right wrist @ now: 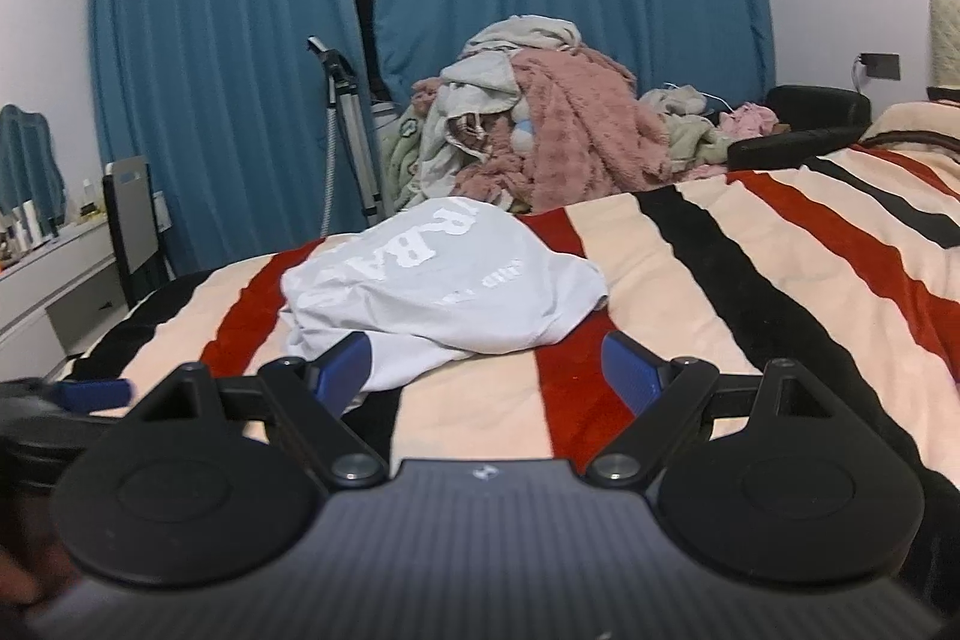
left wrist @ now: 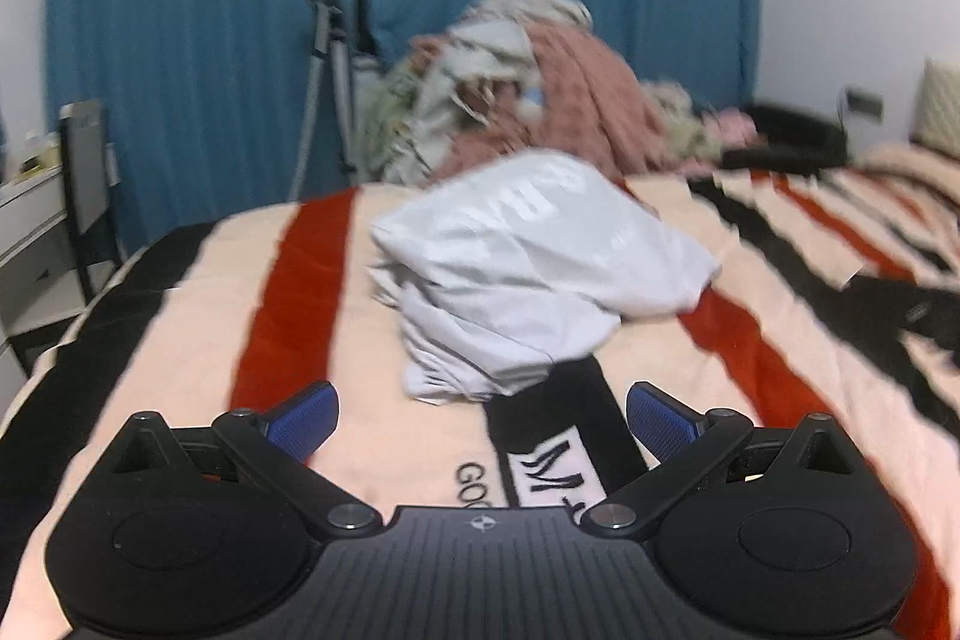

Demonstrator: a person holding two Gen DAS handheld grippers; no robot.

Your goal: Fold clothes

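White shirt (left wrist: 528, 274) lies crumpled in a heap on the striped bed blanket (left wrist: 780, 400), not yet spread, so folding likely hasn't started. Left gripper (left wrist: 483, 421) has released jaws, empty, shirt at 12 o'clock just ahead. Right gripper (right wrist: 486, 376) jaws also spread wide, empty; shirt at 11 o'clock, its hem near the left pad. Clothes pile (right wrist: 540, 130) at 12 o'clock beyond the bed, tripod (right wrist: 351, 130) at 11, blue curtains (right wrist: 210, 40) behind. Nothing blocks the reach.
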